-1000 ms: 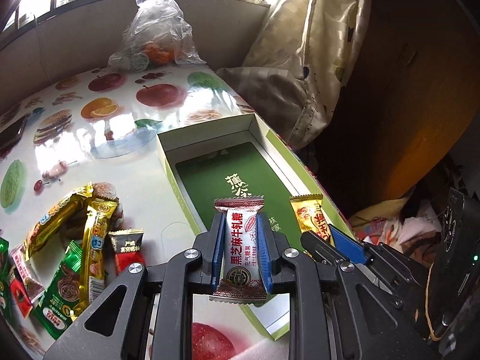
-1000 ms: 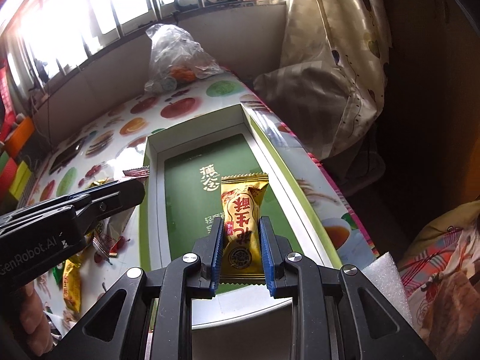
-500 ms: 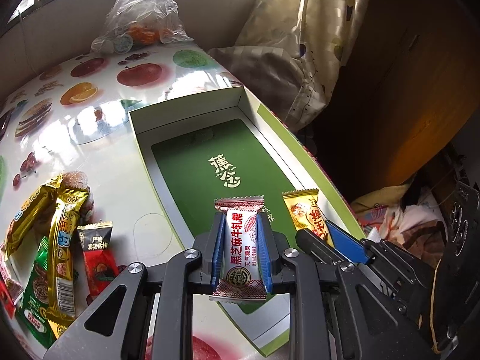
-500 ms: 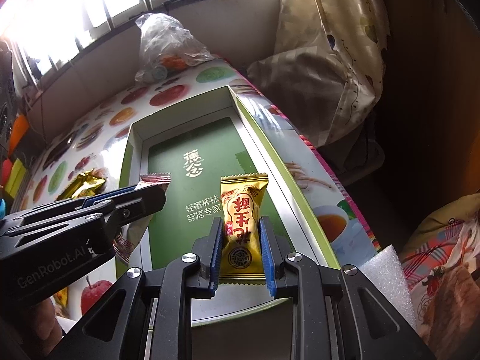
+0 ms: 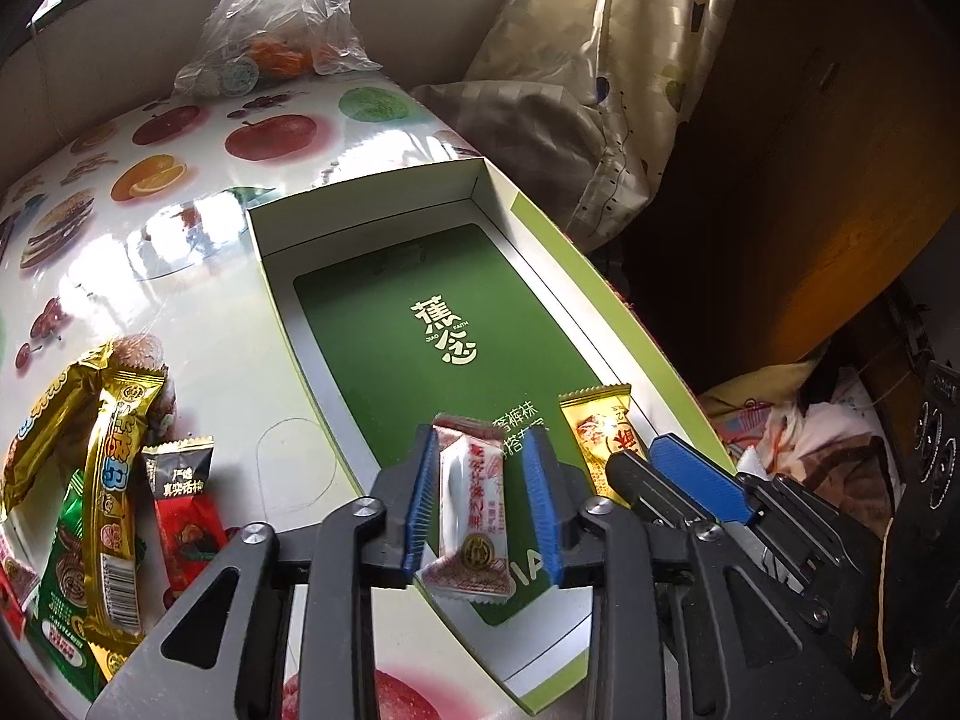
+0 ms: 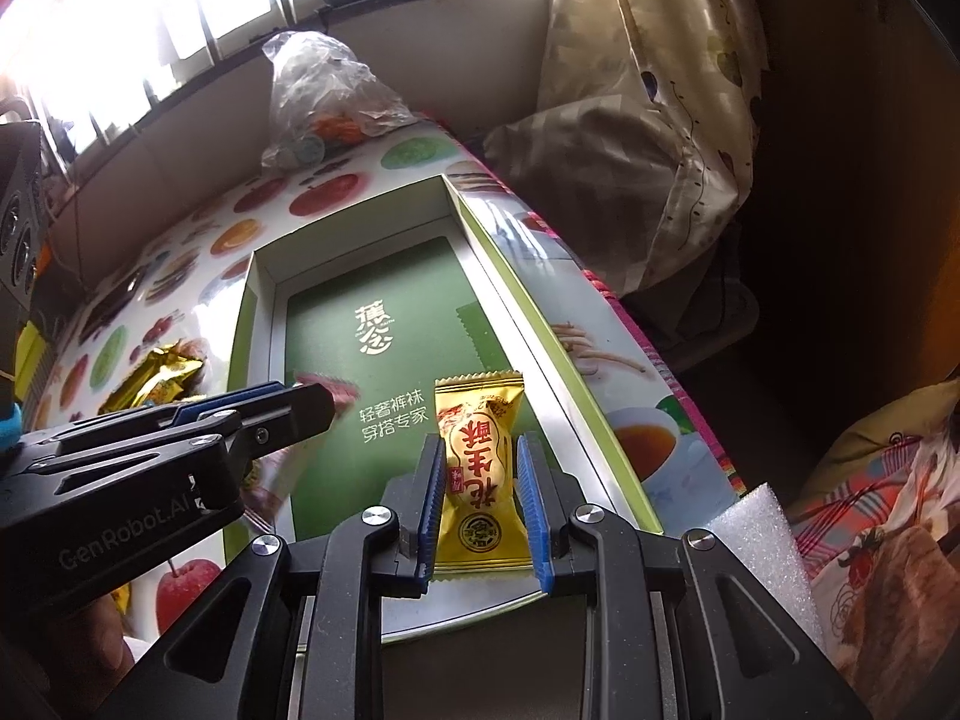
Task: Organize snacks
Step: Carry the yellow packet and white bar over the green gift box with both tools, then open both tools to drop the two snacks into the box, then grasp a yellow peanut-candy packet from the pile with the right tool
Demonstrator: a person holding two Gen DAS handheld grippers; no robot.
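Note:
An open box (image 5: 372, 204) with a green printed floor and white walls lies on the fruit-print table. Over its near end, my left gripper (image 5: 483, 498) has its jaws opening. A white-and-red candy (image 5: 474, 510) sits tilted between the blue pads, with a gap on its right side. Just to the right, my right gripper (image 6: 480, 498) is shut on a yellow peanut candy (image 6: 480, 468) above the box's near right corner. In the right wrist view the left gripper (image 6: 324, 402) reaches in from the left over the box (image 6: 264, 300).
Several loose snack packets (image 5: 114, 480) lie on the table left of the box. A clear plastic bag (image 5: 270, 30) stands at the back by the wall. A curtain (image 6: 660, 120) hangs beyond the table's right edge. White foam (image 6: 756, 540) sits at the near right.
The left gripper's jaws have parted, and the white-and-red candy has tilted and slipped lower between them. The left gripper has come a little lower over the box. The right gripper still holds the yellow candy.

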